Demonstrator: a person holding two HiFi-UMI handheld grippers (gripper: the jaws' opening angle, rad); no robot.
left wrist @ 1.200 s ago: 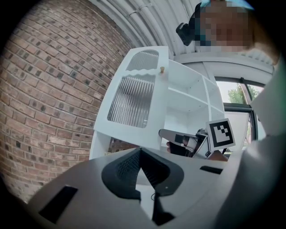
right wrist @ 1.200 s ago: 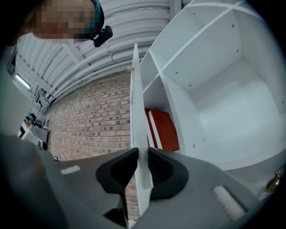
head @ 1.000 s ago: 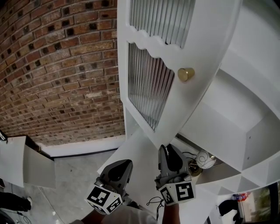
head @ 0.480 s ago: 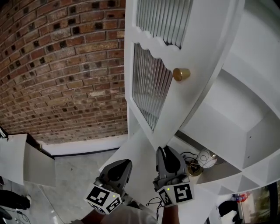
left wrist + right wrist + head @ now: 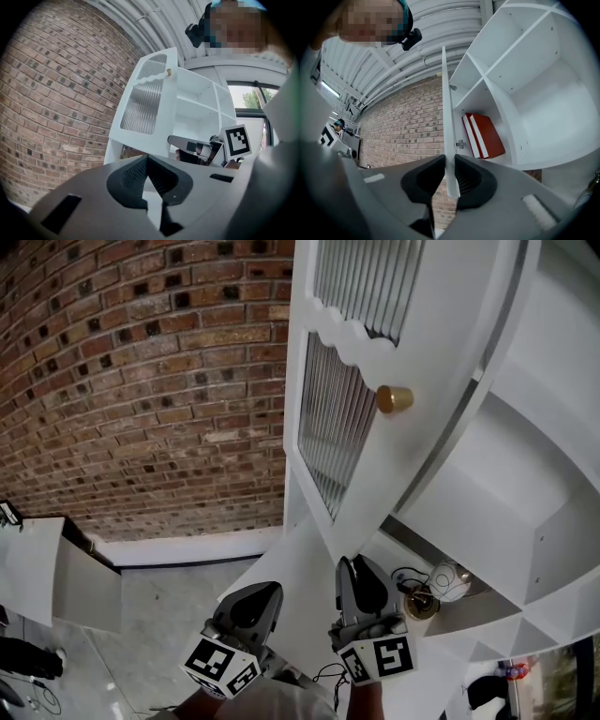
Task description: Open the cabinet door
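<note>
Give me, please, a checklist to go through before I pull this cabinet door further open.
1. Grip: ok; the right tongs have the bottom edge of the door between their pads, which have just been closing.
2. Spare hand: ok; the left tongs are shut and empty.
3. Door position: ok; partly open, off the shelves.
4. The knob: ok; nothing touches it.
5. The red books: ok; on their shelf, clear of the door.
6. Swing room toward the brick wall: cannot tell.
</note>
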